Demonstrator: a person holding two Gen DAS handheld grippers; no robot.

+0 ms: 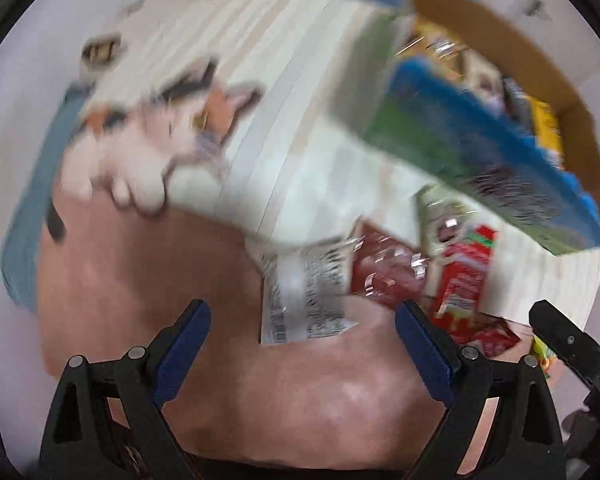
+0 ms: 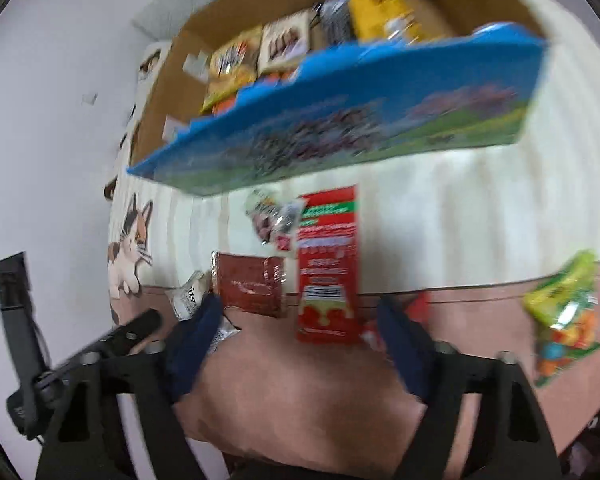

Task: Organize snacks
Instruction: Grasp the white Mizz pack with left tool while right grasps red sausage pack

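I am looking down at a mat (image 2: 440,220) with cream stripes, a pink part near me and a cat picture (image 2: 130,248) at the left of the right wrist view. Both views are blurry.

My left gripper (image 1: 302,340) is sitting at the bottom of its view with its blue pads wide apart. Nothing is between them but the pink mat. A white packet (image 1: 304,300) with black writing is lying just above the gap, in the lower middle of that frame. A dark red packet (image 1: 384,276) is lying beside it, to the right.

My right gripper (image 2: 300,332) is sitting at the bottom of its view with its pads partly apart, not pressing on anything. The bottom end of a tall red box (image 2: 328,264) is lying between the tips, near the right one. The box is flat on the mat in the middle of the frame. The dark red packet (image 2: 250,282) is just left of it. A small shiny packet (image 2: 272,216) is above that. A green and orange candy bag (image 2: 564,312) is lying well apart at the right edge.

A brown cardboard box (image 2: 172,92) is sitting at the top of the frame with yellow and brown snack packs (image 2: 396,16) standing inside. A blue and green box side (image 2: 340,132) is in front of it.
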